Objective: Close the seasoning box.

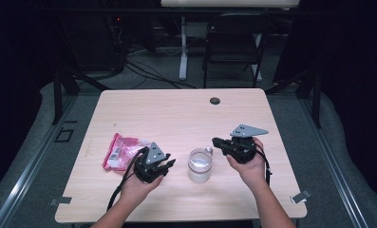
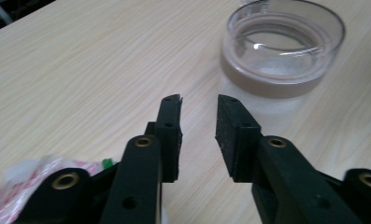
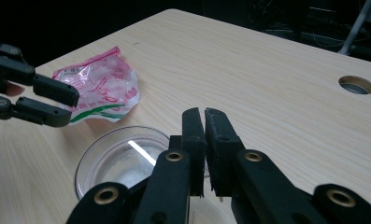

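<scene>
On the table (image 1: 176, 114) before you, your left gripper (image 1: 166, 166) parted and empty beside the glass jar (image 1: 199, 165), your right gripper (image 1: 216, 141) nearly closed, empty, pink packet (image 1: 122, 151) at left.

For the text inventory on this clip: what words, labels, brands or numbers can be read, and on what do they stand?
Nothing can be quoted.
Pink and white packet: red print and a green stripe, too blurred to read.
Same packet, high view: white label with dark marks, too small to read.
Clear cup: no print seen.
Table: no print seen.
</scene>
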{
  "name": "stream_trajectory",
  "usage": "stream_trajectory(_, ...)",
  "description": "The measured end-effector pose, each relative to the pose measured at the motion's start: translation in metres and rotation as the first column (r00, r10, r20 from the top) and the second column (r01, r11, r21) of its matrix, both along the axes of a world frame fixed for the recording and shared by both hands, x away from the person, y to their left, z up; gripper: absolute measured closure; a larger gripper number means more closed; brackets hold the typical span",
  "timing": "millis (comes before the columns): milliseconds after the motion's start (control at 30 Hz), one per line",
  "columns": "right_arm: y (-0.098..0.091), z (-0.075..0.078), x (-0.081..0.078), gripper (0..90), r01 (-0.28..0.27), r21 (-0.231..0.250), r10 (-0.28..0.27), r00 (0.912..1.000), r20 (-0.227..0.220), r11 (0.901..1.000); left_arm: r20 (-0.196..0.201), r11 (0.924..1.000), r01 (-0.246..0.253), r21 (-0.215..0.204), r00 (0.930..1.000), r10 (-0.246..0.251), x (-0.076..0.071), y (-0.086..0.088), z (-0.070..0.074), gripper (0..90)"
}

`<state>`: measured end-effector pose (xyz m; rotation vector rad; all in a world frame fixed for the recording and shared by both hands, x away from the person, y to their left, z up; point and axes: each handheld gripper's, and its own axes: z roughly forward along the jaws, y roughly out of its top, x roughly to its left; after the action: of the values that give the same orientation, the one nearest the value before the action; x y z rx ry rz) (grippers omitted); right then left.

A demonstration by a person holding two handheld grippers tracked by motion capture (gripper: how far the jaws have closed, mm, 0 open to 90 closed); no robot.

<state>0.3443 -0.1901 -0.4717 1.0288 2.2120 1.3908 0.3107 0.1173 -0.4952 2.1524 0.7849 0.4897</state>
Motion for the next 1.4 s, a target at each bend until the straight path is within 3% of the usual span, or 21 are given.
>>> stream_trajectory(233, -0.002, -0.001, 0.001, 81.6, 0.002, 0.002, -0.002, 1.0, -0.004, 1.0, 0.006, 0.997, -0.075, -0.019, 0.9972, 0.075, 0.006, 0.025, -0.001, 55.1)
stream_trajectory(433, -0.002, -0.001, 0.001, 78.1, 0.009, 0.008, -0.009, 1.0, -0.004, 0.9999, 0.01, 0.9921, -0.125, -0.013, 0.9921, 0.125, 0.007, 0.047, -0.001, 52.2)
stream_trajectory(800, -0.002, -0.003, 0.001, 72.2, 0.006, 0.007, -0.006, 1.0, -0.007, 1.0, 0.015, 0.9773, -0.209, -0.037, 0.9778, 0.209, 0.006, 0.095, -0.011, 49.5)
stream_trajectory(967, -0.002, -0.004, 0.001, 69.8, 0.014, 0.004, -0.014, 0.9999, -0.008, 0.9999, 0.016, 0.9703, -0.24, -0.031, 0.9705, 0.241, 0.005, 0.108, -0.02, 48.2)
stream_trajectory(1133, -0.003, -0.005, 0.001, 68.5, 0.018, 0.007, -0.018, 0.9998, -0.011, 0.9998, -0.029, 0.9606, -0.269, -0.068, 0.963, 0.268, 0.006, 0.117, -0.034, 47.7)
stream_trajectory(1267, -0.003, -0.006, 0.002, 66.2, 0.017, 0.006, -0.017, 0.9998, -0.013, 0.9998, -0.04, 0.9579, -0.281, -0.057, 0.9593, 0.279, 0.007, 0.121, -0.04, 47.6)
stream_trajectory(1400, -0.004, -0.007, 0.002, 64.0, 0.025, 0.007, -0.025, 0.9996, -0.011, 0.9997, -0.053, 0.9498, -0.306, -0.063, 0.9514, 0.303, 0.009, 0.125, -0.045, 47.0)
